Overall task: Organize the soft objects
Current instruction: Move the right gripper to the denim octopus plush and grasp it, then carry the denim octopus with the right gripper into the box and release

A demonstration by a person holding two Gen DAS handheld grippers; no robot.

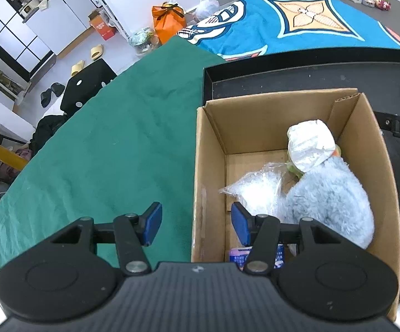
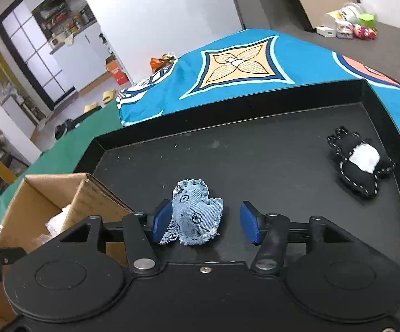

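A frayed blue denim soft piece [image 2: 197,215] lies on the black tray [image 2: 255,144] between the jaws of my right gripper [image 2: 207,224]. The gripper is open: the left pad sits against the denim, the right pad stands apart from it. A black-and-white stitched soft toy [image 2: 360,163] rests farther right on the tray. My left gripper [image 1: 197,224] is open, straddling the left wall of the cardboard box [image 1: 213,138] without pressing it. Inside the box lie a fluffy pale-blue plush [image 1: 330,202], a white wrapped bundle [image 1: 310,144] and a clear plastic bag [image 1: 255,191].
The box stands at the tray's left end on a green cloth [image 1: 117,138]. A blue patterned blanket [image 2: 241,63] lies behind the tray. The tray rim [image 1: 283,69] rises beyond the box. Floor clutter and slippers sit far left.
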